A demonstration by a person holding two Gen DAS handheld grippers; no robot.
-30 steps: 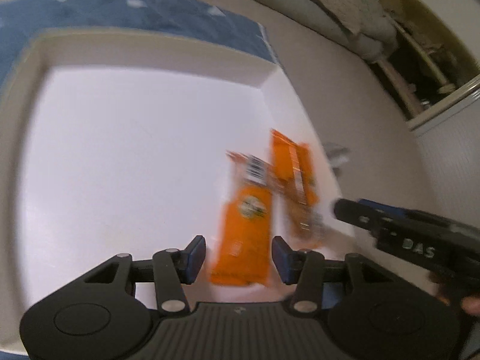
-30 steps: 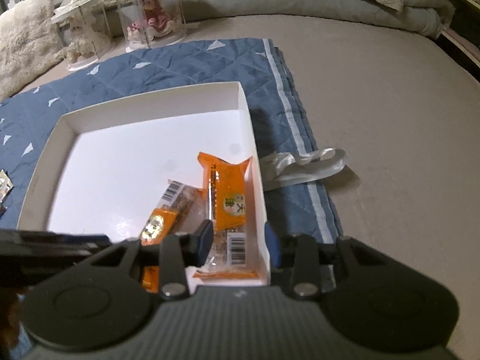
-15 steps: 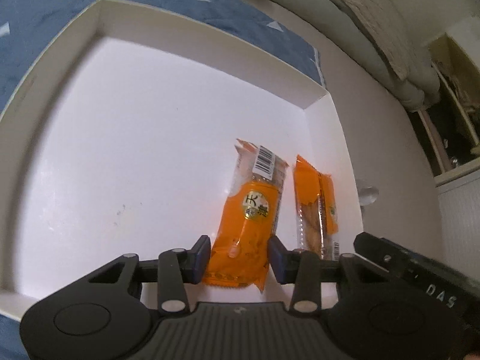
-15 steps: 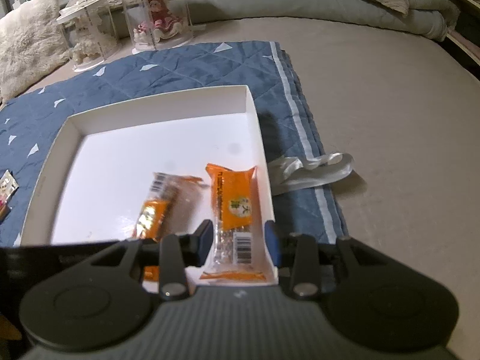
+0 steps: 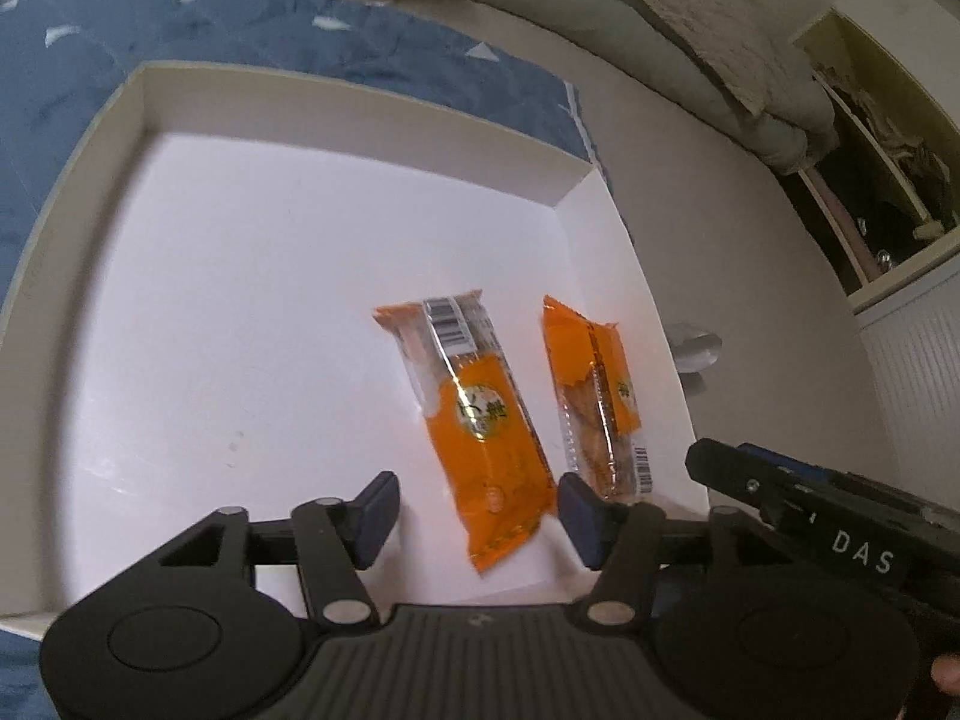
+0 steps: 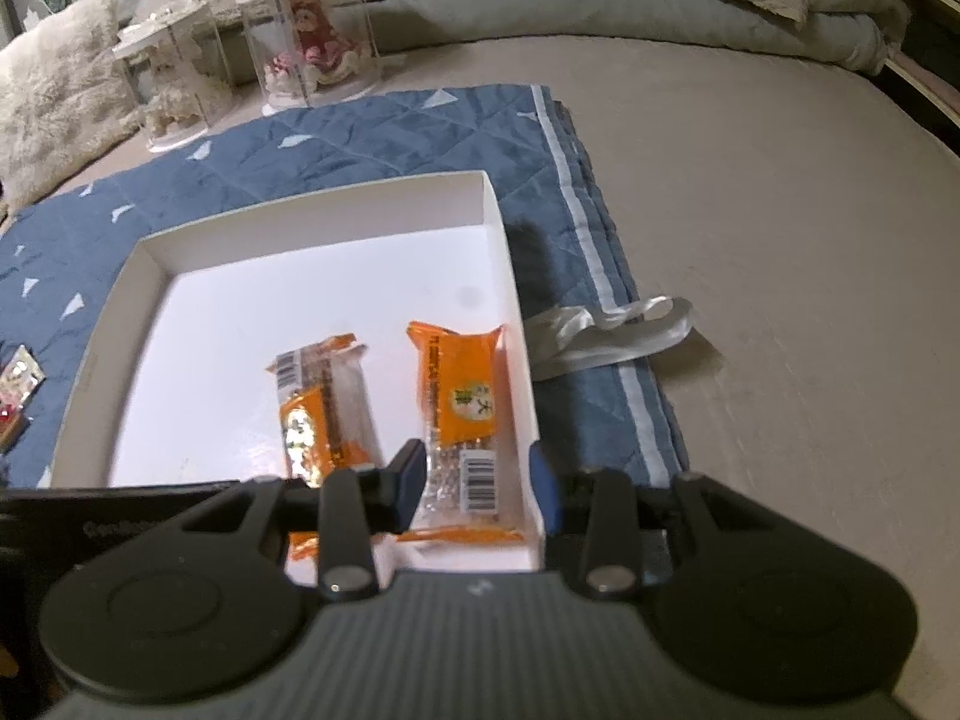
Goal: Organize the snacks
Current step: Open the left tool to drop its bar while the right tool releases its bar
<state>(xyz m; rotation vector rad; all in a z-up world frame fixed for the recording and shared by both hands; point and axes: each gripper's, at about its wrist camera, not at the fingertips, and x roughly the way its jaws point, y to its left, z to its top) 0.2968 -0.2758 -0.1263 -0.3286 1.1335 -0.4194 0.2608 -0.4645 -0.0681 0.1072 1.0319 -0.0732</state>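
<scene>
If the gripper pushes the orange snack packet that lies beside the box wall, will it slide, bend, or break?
The orange snack packet lies flat on the smooth floor of the white box, so it would probably slide, not roll. Its glossy film wrapper looks slippery and likely crinkles at the sealed ends. The pieces seen through the clear part seem brittle, so a hard squeeze might crush them.

Two steep, close wrist views over one shared white box point(image 5: 360, 138); opposite sides

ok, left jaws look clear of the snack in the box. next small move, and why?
Probably lift the left gripper straight out. Its jaws have just been opening and no longer press the left orange packet, which lies flat in the white box beside the other packet. That placement looks finished.
</scene>
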